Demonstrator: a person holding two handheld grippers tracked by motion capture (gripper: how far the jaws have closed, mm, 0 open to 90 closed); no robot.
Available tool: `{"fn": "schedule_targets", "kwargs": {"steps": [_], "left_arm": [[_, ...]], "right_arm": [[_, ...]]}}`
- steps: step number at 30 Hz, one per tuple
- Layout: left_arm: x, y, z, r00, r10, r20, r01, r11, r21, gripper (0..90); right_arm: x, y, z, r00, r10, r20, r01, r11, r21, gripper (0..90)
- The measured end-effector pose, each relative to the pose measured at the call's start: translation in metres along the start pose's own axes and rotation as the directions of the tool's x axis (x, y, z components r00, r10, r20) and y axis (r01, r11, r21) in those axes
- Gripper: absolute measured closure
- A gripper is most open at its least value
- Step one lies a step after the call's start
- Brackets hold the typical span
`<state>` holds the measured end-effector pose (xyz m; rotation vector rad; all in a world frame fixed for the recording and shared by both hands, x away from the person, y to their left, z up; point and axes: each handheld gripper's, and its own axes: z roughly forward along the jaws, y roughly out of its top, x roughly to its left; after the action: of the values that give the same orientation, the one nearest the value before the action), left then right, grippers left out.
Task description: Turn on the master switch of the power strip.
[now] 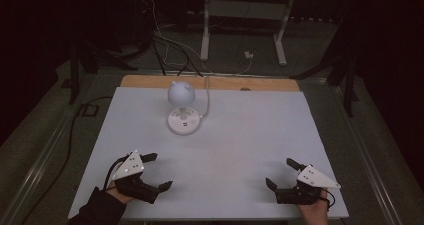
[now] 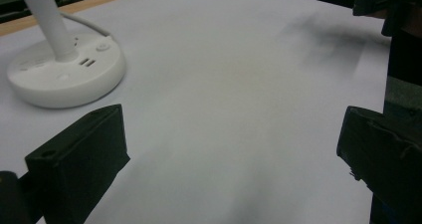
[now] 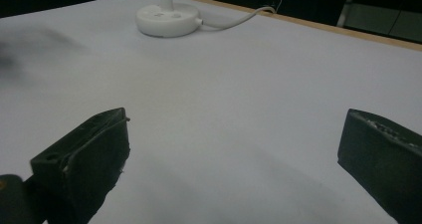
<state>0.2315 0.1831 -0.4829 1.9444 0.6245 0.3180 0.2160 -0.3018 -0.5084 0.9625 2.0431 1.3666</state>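
The little white lamp (image 1: pixel 183 110) sits toward the far middle of the table (image 1: pixel 240 135), its cord (image 1: pixel 206 97) trailing off the back edge. Left gripper (image 1: pixel 159 171) and right gripper (image 1: pixel 281 173) both hover near the front edge, well apart from the lamp, jaws spread wide and holding nothing.

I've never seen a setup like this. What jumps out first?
A small white lamp with a round head and round base stands alone near the far edge of the pale table, its cord trailing off the back. At the near edge, the left gripper and right gripper wait, jaws wide apart and empty.
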Motion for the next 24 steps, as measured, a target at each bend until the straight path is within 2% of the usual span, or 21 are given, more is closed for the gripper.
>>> {"fn": "schedule_targets", "kwargs": {"steps": [10,14,15,18,24], "left_arm": [[0.002,0.016,0.016,0.9997,-0.011,0.019,0.011,0.9999,0.008,0.0],[0.002,0.021,0.023,0.9999,-0.005,0.010,0.005,0.9999,0.016,0.0],[0.003,0.023,0.025,1.0000,-0.004,-0.003,0.004,0.9998,0.018,0.0],[0.006,0.026,0.029,0.9997,-0.018,-0.016,0.018,0.9998,0.011,0.1],[0.009,0.032,0.037,0.9996,-0.015,-0.025,0.015,0.9997,0.019,0.1]], "right_arm": [[0.000,0.000,-0.001,1.0000,0.003,-0.004,-0.003,1.000,-0.003,0.0],[0.000,0.000,-0.001,1.0000,0.004,-0.004,-0.004,1.000,-0.004,0.0],[0.000,0.000,-0.001,1.0000,0.004,-0.004,-0.004,1.000,-0.004,0.0],[0.000,-0.001,-0.001,1.0000,0.005,-0.006,-0.005,1.000,-0.003,0.0],[0.000,-0.001,-0.001,1.0000,0.006,-0.007,-0.006,1.000,-0.002,0.0]]}}
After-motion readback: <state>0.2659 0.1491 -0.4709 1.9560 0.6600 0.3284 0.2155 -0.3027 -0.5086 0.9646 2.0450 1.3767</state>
